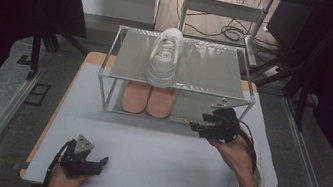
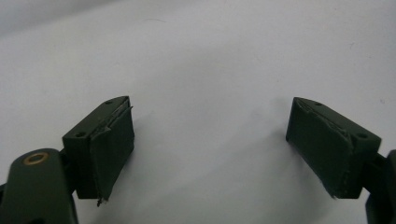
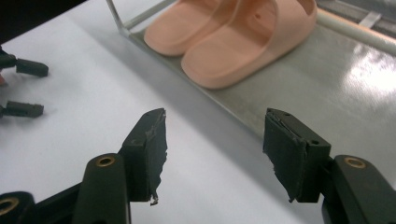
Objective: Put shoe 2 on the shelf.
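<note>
A metal two-shelf rack (image 1: 209, 67) stands at the back of the white table (image 1: 146, 146). One white sneaker (image 1: 165, 58) sits on its top shelf, toe toward me. A pair of pink slippers (image 1: 148, 99) lies side by side on the lower shelf (image 3: 336, 79), and the same slippers (image 3: 233, 37) are just beyond my right jaws. My right gripper (image 1: 199, 121) hovers in front of the rack's lower right part, and in its own view the right gripper (image 3: 215, 126) is open and empty. My left gripper (image 1: 101, 162) rests low near the table's front left; in its own view the left gripper (image 2: 210, 116) is open over bare table.
The left gripper (image 3: 30, 88) appears far off at the left edge of the right gripper view. A pale shape (image 1: 258, 164) lies under my right forearm at the table's right edge; I cannot tell what it is. Cables (image 1: 230, 31) trail on the floor behind the rack.
</note>
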A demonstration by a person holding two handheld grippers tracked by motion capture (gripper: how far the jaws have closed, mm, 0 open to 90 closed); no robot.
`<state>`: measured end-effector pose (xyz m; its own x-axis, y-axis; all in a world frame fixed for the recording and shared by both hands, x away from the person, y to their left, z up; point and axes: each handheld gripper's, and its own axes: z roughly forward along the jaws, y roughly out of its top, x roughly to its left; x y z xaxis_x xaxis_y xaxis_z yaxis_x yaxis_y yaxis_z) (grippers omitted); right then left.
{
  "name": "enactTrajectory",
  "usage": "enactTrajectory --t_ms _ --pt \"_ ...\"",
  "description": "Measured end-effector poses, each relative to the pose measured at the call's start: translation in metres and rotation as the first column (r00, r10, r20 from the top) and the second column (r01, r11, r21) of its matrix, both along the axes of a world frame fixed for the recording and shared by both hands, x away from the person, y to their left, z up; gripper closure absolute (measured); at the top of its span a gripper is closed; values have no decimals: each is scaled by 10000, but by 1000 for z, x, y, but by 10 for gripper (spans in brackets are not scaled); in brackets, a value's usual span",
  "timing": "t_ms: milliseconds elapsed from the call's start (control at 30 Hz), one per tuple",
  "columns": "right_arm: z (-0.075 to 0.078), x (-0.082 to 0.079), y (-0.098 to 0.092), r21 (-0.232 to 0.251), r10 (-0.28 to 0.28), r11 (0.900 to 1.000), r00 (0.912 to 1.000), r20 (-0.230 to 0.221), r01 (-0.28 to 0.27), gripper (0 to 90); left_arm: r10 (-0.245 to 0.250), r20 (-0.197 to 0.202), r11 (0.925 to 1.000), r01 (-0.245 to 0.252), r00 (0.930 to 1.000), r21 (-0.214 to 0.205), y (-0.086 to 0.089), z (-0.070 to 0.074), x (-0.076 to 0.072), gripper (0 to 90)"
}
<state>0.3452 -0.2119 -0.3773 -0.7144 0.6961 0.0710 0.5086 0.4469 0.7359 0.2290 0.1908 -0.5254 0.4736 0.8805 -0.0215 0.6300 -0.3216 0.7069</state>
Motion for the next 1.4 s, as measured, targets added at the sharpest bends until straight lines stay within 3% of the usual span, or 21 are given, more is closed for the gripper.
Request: enactTrajectory --t_ms 233,500,633,733,900,933,1033,1067,1100,1167,1400 --pt "-4 -7 -17 -272 -169 9995 9998 -113 166 465 12 -12 10000 -12 10000 -15 0 0 0 153" --pt "-4 -17 -39 -821 -386 9960 9990 -244 365 638 30 14 10000 -30 10000 -37 0 0 0 153" --pt "-4 -22 -57 -932 -732 9932 9967 -340 698 743 29 17 10000 -29 10000 -35 0 0 0 153" --pt "-5 -23 -66 -983 -994 9906 9942 -400 951 771 31 13 10000 -31 10000 -37 0 0 0 153" --pt "-10 -26 -90 -1287 -1616 9794 9862 -363 1558 856 21 -19 10000 -21 10000 -24 0 0 0 153" --pt "-12 -28 -101 -1372 -1967 9720 9799 -317 1907 893 19 -22 10000 -19 10000 -19 0 0 0 153" --pt "-15 -29 -112 -1364 -2275 9657 9732 -349 2208 897 24 -22 10000 -24 10000 -16 0 0 0 153" --pt "-18 -30 -123 -1401 -2590 9576 9652 -363 2517 898 20 -21 10000 -20 10000 -17 0 0 0 153" --pt "-18 -30 -123 -1401 -2590 9576 9652 -363 2517 898 20 -21 10000 -20 10000 -17 0 0 0 153" --pt "-23 -32 -138 -1375 -2975 9474 9537 -441 2891 899 25 -21 10000 -25 10000 -14 0 0 0 153" --pt "-36 -39 -164 -1419 -3641 9244 9299 -515 3540 899 18 -24 10000 -18 10000 -14 0 0 0 153"
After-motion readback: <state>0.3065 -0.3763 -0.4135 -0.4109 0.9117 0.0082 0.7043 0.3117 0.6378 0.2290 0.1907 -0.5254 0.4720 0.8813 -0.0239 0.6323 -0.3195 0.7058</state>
